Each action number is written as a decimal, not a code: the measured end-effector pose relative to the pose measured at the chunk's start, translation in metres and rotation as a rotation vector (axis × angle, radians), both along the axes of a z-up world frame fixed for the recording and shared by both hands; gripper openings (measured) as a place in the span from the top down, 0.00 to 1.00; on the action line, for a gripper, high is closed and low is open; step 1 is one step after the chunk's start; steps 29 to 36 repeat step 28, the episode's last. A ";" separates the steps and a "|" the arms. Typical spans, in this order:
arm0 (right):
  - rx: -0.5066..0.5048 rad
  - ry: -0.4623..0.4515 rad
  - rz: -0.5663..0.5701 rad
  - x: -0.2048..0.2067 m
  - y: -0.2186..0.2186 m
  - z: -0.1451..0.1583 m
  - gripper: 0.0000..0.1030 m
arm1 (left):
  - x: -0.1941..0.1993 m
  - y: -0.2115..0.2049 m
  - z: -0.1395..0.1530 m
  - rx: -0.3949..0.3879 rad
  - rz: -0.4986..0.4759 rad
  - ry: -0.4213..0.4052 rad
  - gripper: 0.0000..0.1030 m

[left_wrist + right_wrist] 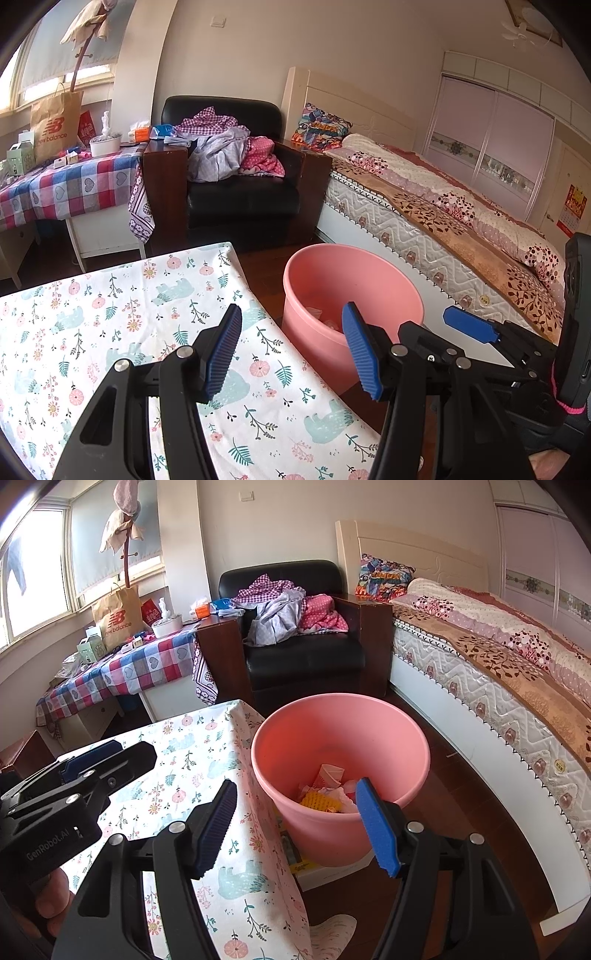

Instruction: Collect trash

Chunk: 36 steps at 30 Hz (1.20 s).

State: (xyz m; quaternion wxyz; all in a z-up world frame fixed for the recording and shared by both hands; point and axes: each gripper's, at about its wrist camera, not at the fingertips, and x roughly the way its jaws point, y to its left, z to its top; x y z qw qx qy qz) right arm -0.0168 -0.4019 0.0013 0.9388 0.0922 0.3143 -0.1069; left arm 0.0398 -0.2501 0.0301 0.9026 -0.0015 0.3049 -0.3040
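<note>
you're in a bedroom over a table draped in a floral cloth [122, 317], its right edge dropping to dark wood floor [461, 775] where the pink bin [340, 746] stands just beside it, the bed [443, 206] well apart on the far side. the trash [328, 794], crumpled paper and something yellow, lies at the bottom of that bin. your left gripper [291, 354] and right gripper [299, 827] both hang spread wide with nothing between the pads, an armchair [303, 627] beyond.

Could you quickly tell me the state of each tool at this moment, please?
Left tool: open, holding nothing.
Right tool: open, holding nothing, aimed at the pink bin.
</note>
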 end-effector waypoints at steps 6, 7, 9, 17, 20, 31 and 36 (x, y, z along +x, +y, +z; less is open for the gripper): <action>-0.004 -0.002 0.003 -0.003 0.002 0.001 0.35 | 0.000 0.000 -0.001 0.001 -0.001 0.001 0.46; -0.005 -0.002 0.003 -0.003 0.001 0.002 0.35 | 0.000 0.000 -0.001 0.002 0.000 0.001 0.46; -0.004 -0.002 0.003 -0.003 0.002 0.001 0.35 | 0.000 -0.001 0.001 0.001 0.001 0.002 0.46; -0.004 -0.002 0.007 -0.003 0.003 0.001 0.35 | -0.003 0.007 0.006 -0.009 0.017 -0.020 0.46; -0.005 0.000 0.008 -0.004 0.005 0.000 0.35 | -0.004 0.008 0.006 -0.002 0.021 -0.016 0.46; -0.008 0.013 0.027 0.000 0.012 -0.004 0.35 | 0.004 0.011 0.000 0.020 0.045 0.033 0.46; -0.008 0.013 0.027 0.000 0.012 -0.004 0.35 | 0.004 0.011 0.000 0.020 0.045 0.033 0.46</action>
